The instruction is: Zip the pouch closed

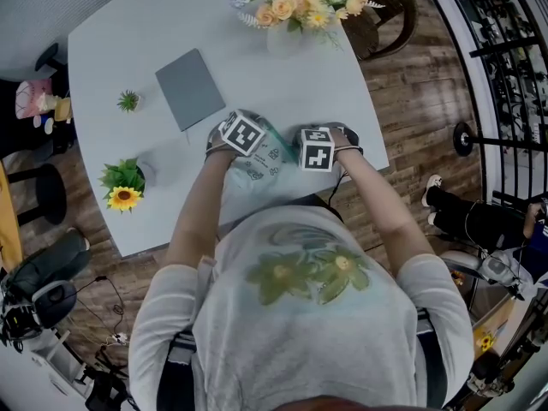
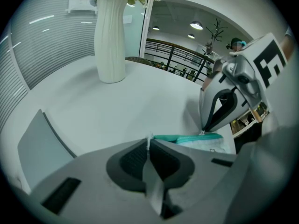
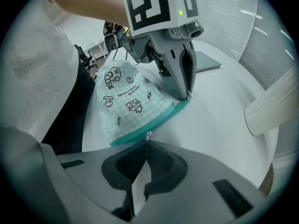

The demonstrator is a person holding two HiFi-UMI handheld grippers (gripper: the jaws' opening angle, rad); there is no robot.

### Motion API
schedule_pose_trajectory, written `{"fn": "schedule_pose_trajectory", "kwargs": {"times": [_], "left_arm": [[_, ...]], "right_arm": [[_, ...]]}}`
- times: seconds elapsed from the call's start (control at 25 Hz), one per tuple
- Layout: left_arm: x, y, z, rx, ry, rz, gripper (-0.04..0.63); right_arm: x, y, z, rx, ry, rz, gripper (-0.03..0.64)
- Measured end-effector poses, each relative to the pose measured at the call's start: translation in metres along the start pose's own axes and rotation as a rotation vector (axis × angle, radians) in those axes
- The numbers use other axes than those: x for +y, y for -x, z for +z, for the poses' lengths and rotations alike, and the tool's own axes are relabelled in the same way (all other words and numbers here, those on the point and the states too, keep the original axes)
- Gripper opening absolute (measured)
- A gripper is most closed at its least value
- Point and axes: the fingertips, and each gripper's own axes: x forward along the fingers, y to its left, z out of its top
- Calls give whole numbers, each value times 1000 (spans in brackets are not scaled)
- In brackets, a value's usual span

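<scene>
A pale green checked pouch (image 1: 259, 163) with cartoon prints lies on the white table (image 1: 128, 50), close to the near edge. Its teal zipper band (image 3: 154, 120) runs along the far side. My left gripper (image 2: 149, 143) is shut on a thin white bit at the pouch's end, beside the teal band (image 2: 187, 138). My right gripper (image 3: 146, 144) is shut on the small metal zipper pull (image 3: 148, 135), which sits partway along the band. Each gripper shows in the other's view, tip down on the pouch (image 3: 131, 101). In the head view both marker cubes hide the jaws.
A grey notebook (image 1: 190, 88) lies beyond the pouch. A white vase (image 2: 111, 36) of flowers (image 1: 295, 7) stands at the table's far side. A sunflower pot (image 1: 124, 187) and a small green plant (image 1: 129, 101) stand to the left. A chair (image 1: 390, 15) is at the far right.
</scene>
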Motion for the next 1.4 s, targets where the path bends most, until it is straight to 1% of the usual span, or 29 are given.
{"fn": "schedule_pose_trajectory", "kwargs": {"times": [0.76, 1.4], "left_arm": [[-1, 1, -1, 3, -1, -2, 25], [-1, 2, 1, -3, 3, 4, 25]], "right_arm": [[11, 1, -5, 2, -34, 21, 18], [22, 3, -15, 7, -24, 47, 18]]}}
